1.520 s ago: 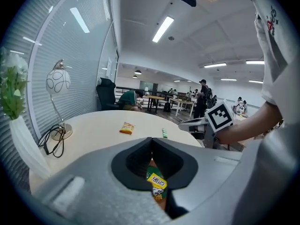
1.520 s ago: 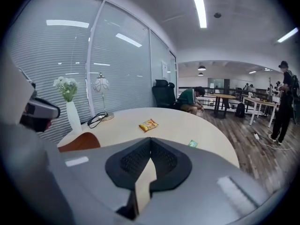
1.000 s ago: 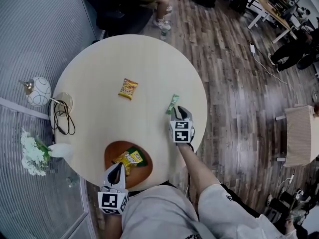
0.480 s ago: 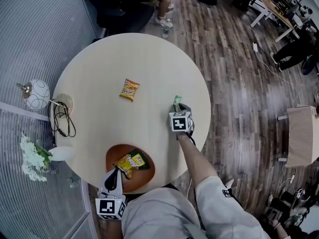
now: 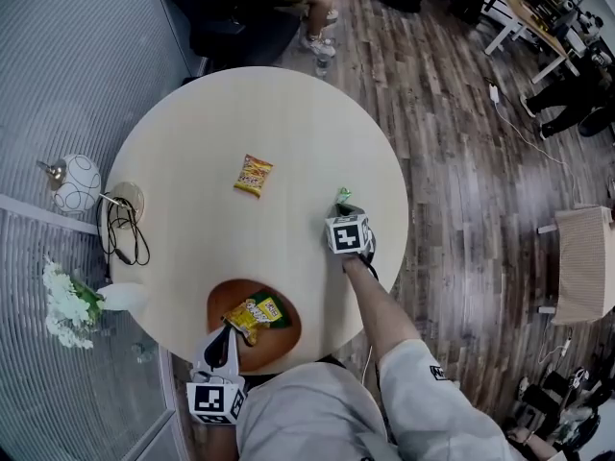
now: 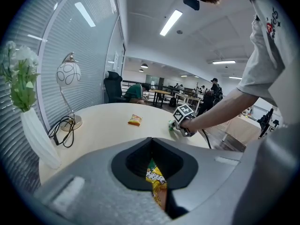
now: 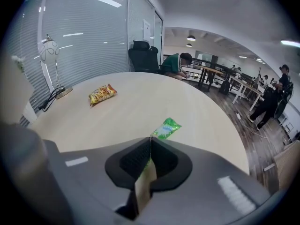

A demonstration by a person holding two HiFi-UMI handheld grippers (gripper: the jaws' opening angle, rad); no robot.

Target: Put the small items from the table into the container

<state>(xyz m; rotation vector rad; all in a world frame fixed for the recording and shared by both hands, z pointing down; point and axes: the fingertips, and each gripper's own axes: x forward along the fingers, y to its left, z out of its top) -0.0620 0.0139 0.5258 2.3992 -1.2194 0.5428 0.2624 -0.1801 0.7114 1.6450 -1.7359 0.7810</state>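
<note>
A green packet (image 5: 341,196) lies near the right edge of the round table (image 5: 192,133). My right gripper (image 5: 344,208) is shut on its near end, and the rest of the green packet (image 7: 167,127) sticks out beyond the right gripper (image 7: 150,140). An orange snack packet (image 5: 254,175) lies loose at mid table. The brown bowl (image 5: 286,335) at the near edge holds a yellow packet (image 5: 245,317) and a green-and-yellow one (image 5: 270,307). My left gripper (image 5: 229,327) is shut, its tips over the bowl's near side beside the yellow packet (image 6: 155,177).
A white globe lamp (image 5: 75,182) and its coiled black cable (image 5: 123,235) sit at the table's left edge. A white vase (image 5: 120,296) with flowers (image 5: 65,302) stands near the bowl's left. A person sits beyond the far edge.
My right gripper has dropped onto the green packet and its jaws have shut on it. The left gripper has stayed at the bowl.
</note>
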